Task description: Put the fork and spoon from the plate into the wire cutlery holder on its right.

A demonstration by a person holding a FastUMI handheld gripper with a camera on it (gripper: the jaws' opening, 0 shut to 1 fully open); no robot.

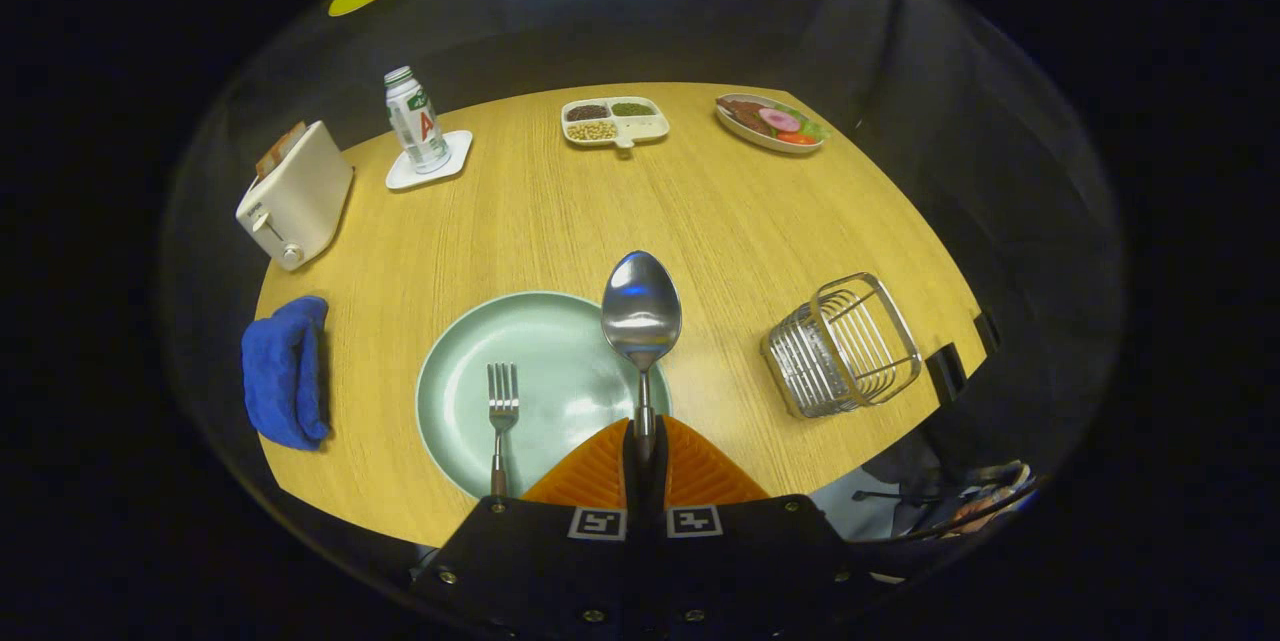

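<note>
My gripper (645, 441) is shut on the handle of a metal spoon (641, 311). The spoon's bowl sticks forward, lifted above the right rim of a pale green plate (450, 391). A metal fork (501, 411) lies on the plate's left half, left of the fingers, tines pointing away. The wire cutlery holder (845, 343) stands on the table to the right of the plate, ahead and right of the fingers.
On the round wooden table (700, 211): a blue cloth (285, 371) left of the plate, a white toaster (296, 193) far left, a bottle (416, 121) on a white coaster, a divided snack tray (614, 120) and a food dish (770, 122) at the back.
</note>
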